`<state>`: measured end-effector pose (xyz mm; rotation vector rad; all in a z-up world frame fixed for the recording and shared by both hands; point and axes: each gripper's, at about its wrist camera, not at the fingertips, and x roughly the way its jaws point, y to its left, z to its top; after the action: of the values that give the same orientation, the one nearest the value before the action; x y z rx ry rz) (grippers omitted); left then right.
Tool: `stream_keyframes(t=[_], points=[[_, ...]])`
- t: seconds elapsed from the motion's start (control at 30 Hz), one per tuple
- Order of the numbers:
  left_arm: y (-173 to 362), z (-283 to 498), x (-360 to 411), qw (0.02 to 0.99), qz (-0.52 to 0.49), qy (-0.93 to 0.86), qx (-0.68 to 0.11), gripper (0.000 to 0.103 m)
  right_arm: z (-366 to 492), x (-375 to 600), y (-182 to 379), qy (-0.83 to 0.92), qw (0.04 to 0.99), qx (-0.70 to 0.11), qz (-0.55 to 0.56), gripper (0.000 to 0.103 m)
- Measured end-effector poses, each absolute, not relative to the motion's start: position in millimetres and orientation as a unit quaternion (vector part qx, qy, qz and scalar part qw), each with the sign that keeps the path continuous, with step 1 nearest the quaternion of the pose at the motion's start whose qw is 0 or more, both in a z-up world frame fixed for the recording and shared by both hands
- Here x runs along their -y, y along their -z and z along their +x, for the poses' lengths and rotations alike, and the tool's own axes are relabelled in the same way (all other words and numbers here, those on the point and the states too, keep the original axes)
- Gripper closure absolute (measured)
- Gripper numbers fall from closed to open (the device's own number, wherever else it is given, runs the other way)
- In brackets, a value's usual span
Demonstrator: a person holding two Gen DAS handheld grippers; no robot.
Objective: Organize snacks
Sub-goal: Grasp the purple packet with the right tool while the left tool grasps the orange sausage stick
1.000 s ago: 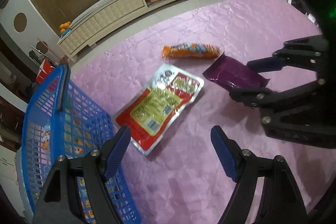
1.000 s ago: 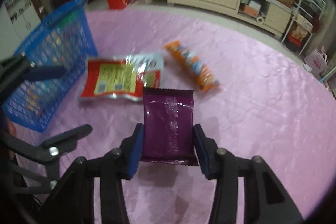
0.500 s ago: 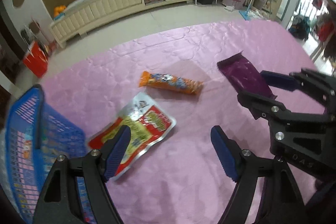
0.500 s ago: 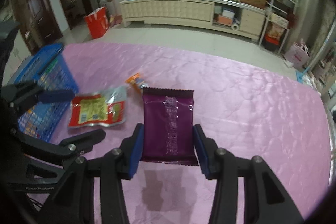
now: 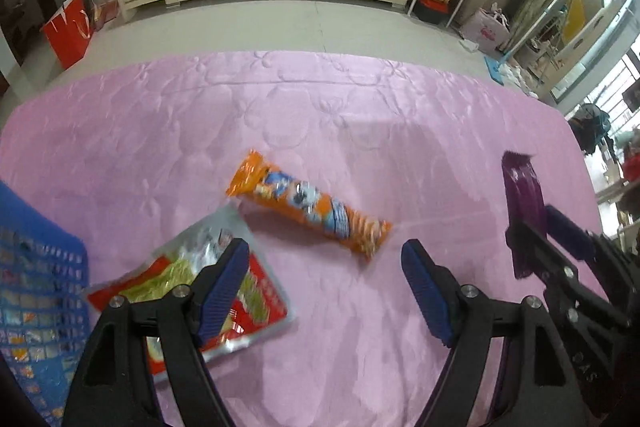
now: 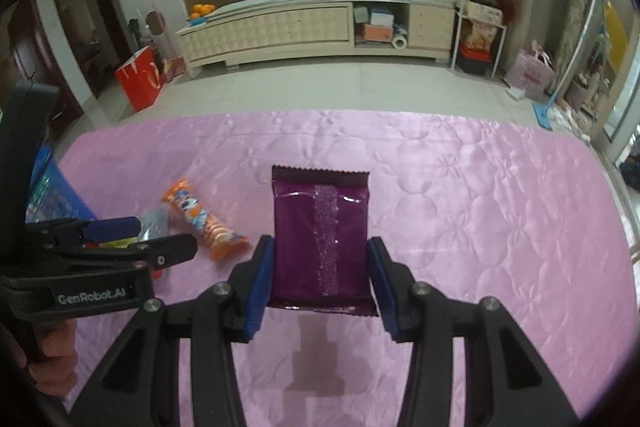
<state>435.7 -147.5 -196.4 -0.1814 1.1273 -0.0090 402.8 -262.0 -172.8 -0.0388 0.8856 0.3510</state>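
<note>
- Right gripper (image 6: 320,269): fingers clamp the purple snack packet (image 6: 320,235) by its side edges, packet sticking forward.
- Left gripper (image 5: 325,287): fingers spread wide, holding nothing; the orange biscuit roll (image 5: 308,209) lies just beyond them.

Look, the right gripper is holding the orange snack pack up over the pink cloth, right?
Not quite. The right gripper holds the purple pack, clamped between its fingers, as the right wrist view shows. The orange pack lies on the pink cloth, held by no gripper.
</note>
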Motion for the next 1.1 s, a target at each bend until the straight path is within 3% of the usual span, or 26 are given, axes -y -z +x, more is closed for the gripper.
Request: stream_keyframes(t=[0.37,0.4,0.47,0.57,1.1], points=[[231.9,473.6,154.6,0.826,-0.102,-0.015,-0.555,0.03,409.0,255.3,183.6,-0.159,0.889,-0.426,-0.053,0.052],[231.3,472.5,158.5,0.833,-0.091,-0.015,-0.545,0.035,409.2,256.1,183.2,-0.16,0.889,-0.427,-0.05,0.052],[229.2,470.4,163.9,0.836,-0.077,-0.005,-0.543,0.061,409.6,257.3,183.5,-0.169,0.884,-0.434,-0.035,0.052],[227.8,466.3,170.5,0.834,-0.062,0.015,-0.548,0.078,407.7,254.3,183.5,-0.182,0.88,-0.438,-0.032,0.052],[168.7,404.2,169.9,0.869,0.0,0.056,-0.491,0.081,390.2,244.0,165.6,-0.179,0.882,-0.429,-0.075,0.052]])
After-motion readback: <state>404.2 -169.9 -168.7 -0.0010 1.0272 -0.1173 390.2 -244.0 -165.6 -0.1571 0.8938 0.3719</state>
